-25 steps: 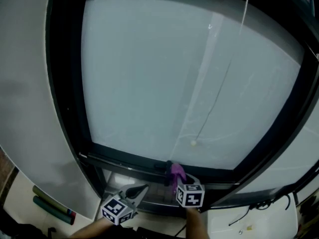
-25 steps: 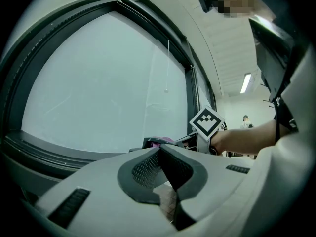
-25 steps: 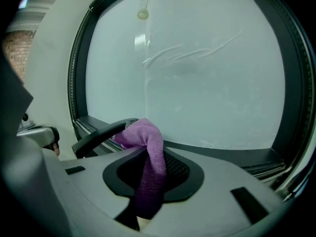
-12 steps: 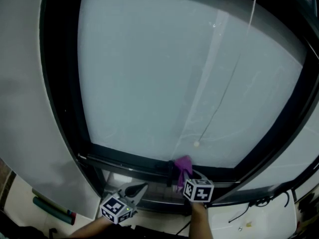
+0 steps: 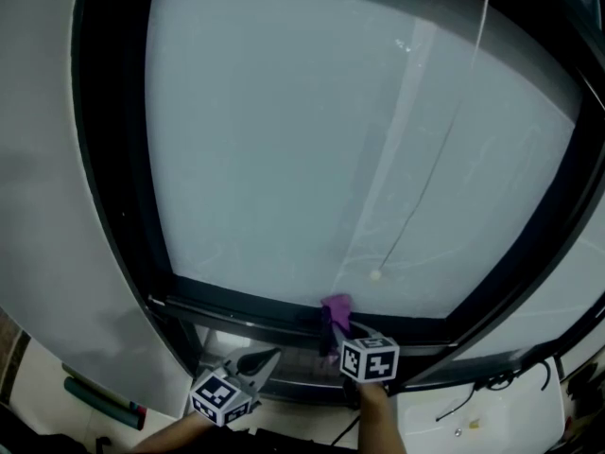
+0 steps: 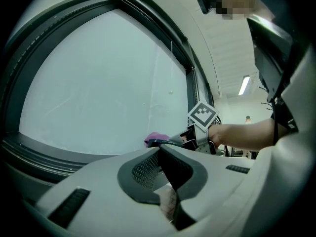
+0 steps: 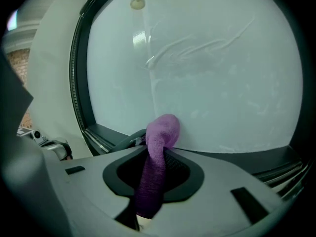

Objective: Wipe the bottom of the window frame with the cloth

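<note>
In the head view the window frame [image 5: 118, 206] runs off the picture at 12 and 3 o'clock, and the marker cube [image 5: 369, 359] hides the lower end of the cloth [image 5: 335, 307] and the tips of the right tongs [image 5: 333, 334]. At 7 o'clock rod-shaped things [image 5: 99, 400] lie too dark to name; at 5 o'clock small bits [image 5: 457, 434] are too small to tell. In the right gripper view the cloth's tail sinks out of sight between the jaws.

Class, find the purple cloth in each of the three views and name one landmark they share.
Head view: cloth bottom centre, at the bottom frame rail.
Left gripper view: cloth at centre, beyond the jaw tips.
Right gripper view: cloth at centre, clamped between the jaws.
Shared landmark: bottom frame rail.
</note>
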Demonstrator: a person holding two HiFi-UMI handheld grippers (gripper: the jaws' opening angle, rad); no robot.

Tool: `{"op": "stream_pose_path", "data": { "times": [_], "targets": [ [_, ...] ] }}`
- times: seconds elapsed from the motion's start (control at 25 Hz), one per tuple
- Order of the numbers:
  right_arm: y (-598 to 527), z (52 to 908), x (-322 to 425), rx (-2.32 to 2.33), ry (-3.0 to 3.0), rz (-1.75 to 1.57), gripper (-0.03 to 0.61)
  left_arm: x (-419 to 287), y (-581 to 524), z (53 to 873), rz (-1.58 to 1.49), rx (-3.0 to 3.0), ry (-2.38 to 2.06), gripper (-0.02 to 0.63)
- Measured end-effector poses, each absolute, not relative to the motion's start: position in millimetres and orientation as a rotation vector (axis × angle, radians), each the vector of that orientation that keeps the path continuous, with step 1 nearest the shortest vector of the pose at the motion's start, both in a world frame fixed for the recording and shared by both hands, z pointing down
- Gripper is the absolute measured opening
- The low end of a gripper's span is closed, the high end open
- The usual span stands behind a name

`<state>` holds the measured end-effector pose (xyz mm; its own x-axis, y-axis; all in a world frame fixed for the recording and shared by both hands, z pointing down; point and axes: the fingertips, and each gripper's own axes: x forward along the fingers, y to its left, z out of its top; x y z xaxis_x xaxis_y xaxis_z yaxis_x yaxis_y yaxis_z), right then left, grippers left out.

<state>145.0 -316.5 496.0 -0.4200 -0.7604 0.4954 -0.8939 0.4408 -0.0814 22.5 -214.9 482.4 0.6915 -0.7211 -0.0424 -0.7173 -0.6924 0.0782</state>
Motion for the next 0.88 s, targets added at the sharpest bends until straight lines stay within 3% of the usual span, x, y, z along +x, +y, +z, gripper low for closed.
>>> {"op": "stream_pose_path", "data": {
  "times": [0.88],
  "targets": [
    [-312.9, 511.3, 187.4, 1.565, -2.125, 0.551, 0.089, 17.3, -230.7, 469.7, -0.168, 2.879, -1.040, 0.005]
  ]
}}
